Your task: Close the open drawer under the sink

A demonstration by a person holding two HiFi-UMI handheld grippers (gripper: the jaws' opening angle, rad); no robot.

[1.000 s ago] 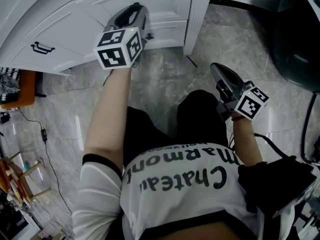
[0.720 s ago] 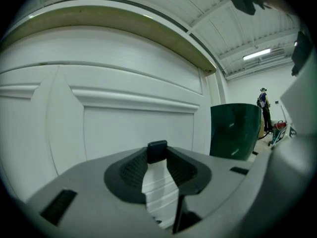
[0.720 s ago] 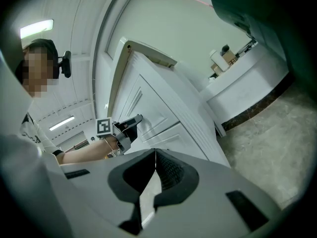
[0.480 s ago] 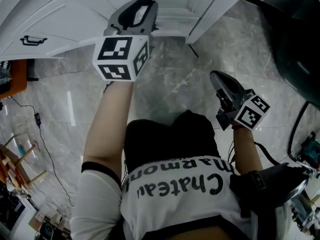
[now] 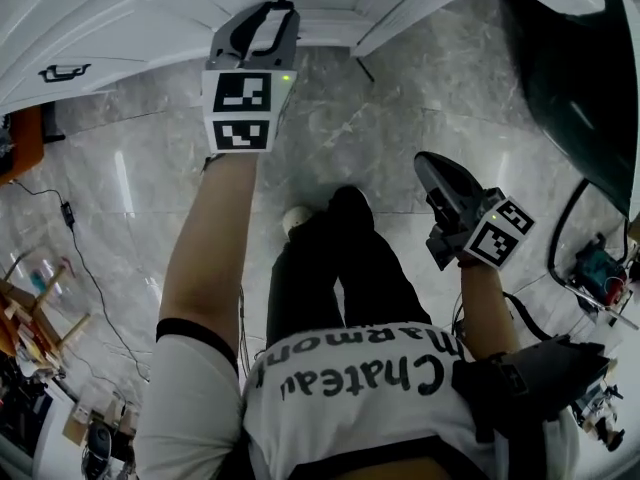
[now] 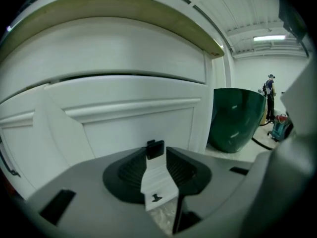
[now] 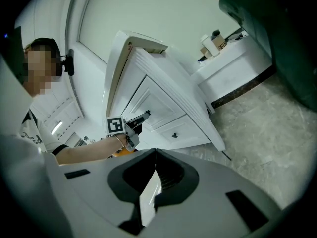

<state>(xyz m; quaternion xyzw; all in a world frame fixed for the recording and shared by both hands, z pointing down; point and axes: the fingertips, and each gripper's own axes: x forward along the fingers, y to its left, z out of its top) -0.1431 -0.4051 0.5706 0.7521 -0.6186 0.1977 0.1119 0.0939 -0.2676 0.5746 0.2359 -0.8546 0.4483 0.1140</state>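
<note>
The left tool gripped the black knob of the drawer, whose front lay straight ahead; the right tool, jaws together and empty, hung well back.

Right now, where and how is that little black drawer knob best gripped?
Pinch the knob by its two side faces, coming straight at the drawer front. It is a small square stub standing out from a flat panel, so only its sides offer a hold. The left gripper sits that way, jaws either side, seemingly pressing on it.
</note>
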